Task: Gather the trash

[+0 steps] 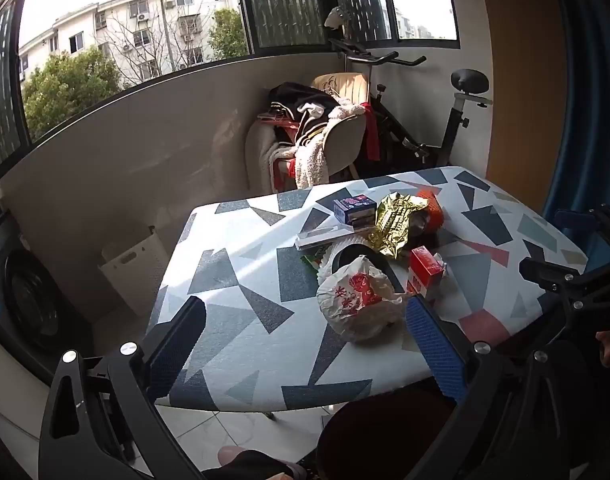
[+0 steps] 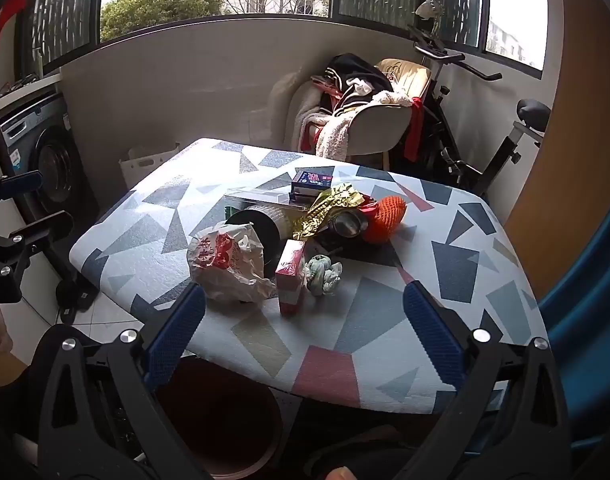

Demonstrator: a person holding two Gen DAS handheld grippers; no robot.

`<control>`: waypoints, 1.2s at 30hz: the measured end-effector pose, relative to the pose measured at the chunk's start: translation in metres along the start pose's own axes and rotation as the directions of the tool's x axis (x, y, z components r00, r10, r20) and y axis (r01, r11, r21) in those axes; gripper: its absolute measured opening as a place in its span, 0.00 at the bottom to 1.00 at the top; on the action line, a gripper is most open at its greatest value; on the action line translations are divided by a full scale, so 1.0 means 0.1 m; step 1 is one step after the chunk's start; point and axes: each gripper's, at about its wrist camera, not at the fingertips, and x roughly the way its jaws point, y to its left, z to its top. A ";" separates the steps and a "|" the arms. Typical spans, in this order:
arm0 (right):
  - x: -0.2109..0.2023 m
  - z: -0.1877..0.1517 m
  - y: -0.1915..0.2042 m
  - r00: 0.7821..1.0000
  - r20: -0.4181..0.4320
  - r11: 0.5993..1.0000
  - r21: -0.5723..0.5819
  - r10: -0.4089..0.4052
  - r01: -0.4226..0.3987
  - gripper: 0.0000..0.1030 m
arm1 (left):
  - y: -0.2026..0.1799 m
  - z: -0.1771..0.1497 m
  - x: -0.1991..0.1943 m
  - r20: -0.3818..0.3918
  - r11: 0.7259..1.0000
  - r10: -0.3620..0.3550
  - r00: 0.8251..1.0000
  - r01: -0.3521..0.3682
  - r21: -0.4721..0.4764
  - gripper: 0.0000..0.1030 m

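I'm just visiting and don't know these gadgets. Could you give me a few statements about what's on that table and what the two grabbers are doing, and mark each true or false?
1. Both grippers, left gripper and right gripper, hold nothing. True.
2. The crumpled white bag with red print lies on the floor. False: it lies on the patterned table.
3. A gold foil wrapper sits among the clutter. True.
4. The red box is in the bin. False: it stands on the table beside a crumpled tissue.
5. The right gripper's fingers are spread apart. True.
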 end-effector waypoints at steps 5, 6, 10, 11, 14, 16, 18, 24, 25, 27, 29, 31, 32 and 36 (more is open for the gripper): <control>0.01 0.00 0.01 1.000 -0.005 1.000 -0.002 0.000 0.000 0.95 | -0.02 -0.02 -0.01 0.000 1.000 0.005 1.000 -0.005 0.011 0.95; 0.01 0.00 0.02 1.000 -0.004 1.000 -0.002 0.000 0.000 0.95 | -0.02 -0.03 -0.02 0.000 1.000 0.003 1.000 -0.003 0.011 0.95; 0.00 -0.01 0.01 1.000 -0.004 1.000 0.000 0.000 0.000 0.95 | 0.01 -0.03 -0.04 0.002 1.000 0.002 1.000 -0.002 0.016 0.95; 0.02 -0.01 0.02 1.000 -0.008 1.000 -0.005 -0.004 0.004 0.95 | -0.05 -0.04 0.03 -0.003 1.000 0.007 1.000 -0.007 0.024 0.95; 0.02 -0.01 0.02 1.000 -0.009 1.000 -0.005 -0.005 0.005 0.95 | -0.06 -0.03 0.00 -0.001 0.999 0.003 1.000 -0.003 0.032 0.95; 0.02 -0.01 0.01 1.000 -0.007 1.000 -0.002 -0.005 0.004 0.95 | -0.06 -0.03 0.00 0.000 0.999 0.005 1.000 -0.005 0.032 0.95; 0.02 -0.01 0.01 1.000 -0.009 1.000 -0.005 -0.005 0.005 0.95 | -0.06 -0.03 0.00 0.000 0.999 0.005 1.000 -0.005 0.034 0.95; 0.02 -0.01 0.01 1.000 -0.011 1.000 -0.005 -0.006 0.006 0.95 | -0.06 -0.03 0.01 -0.002 0.999 0.005 1.000 -0.005 0.033 0.95; 0.02 -0.01 0.01 1.000 -0.012 1.000 -0.006 -0.006 0.006 0.95 | -0.06 -0.03 0.01 -0.002 0.999 0.006 1.000 -0.006 0.034 0.95; 0.02 -0.01 0.01 1.000 -0.012 1.000 -0.006 -0.007 0.006 0.95 | -0.06 -0.03 0.01 -0.002 0.999 0.006 1.000 -0.006 0.034 0.95; 0.02 -0.01 0.01 1.000 -0.013 1.000 -0.006 -0.006 0.006 0.95 | -0.06 -0.03 0.01 -0.002 0.999 0.007 1.000 -0.007 0.033 0.95; 0.02 -0.01 0.02 1.000 -0.013 1.000 -0.007 -0.006 0.006 0.95 | -0.06 -0.04 0.01 -0.002 0.999 0.008 1.000 -0.008 0.032 0.95; 0.02 -0.01 0.02 1.000 -0.013 1.000 -0.008 -0.006 0.006 0.95 | -0.06 -0.04 0.01 -0.003 0.999 0.008 1.000 -0.008 0.031 0.95; 0.03 -0.01 0.02 1.000 -0.014 1.000 -0.008 -0.008 0.008 0.95 | -0.05 -0.04 0.02 -0.002 0.999 0.007 1.000 -0.007 0.033 0.95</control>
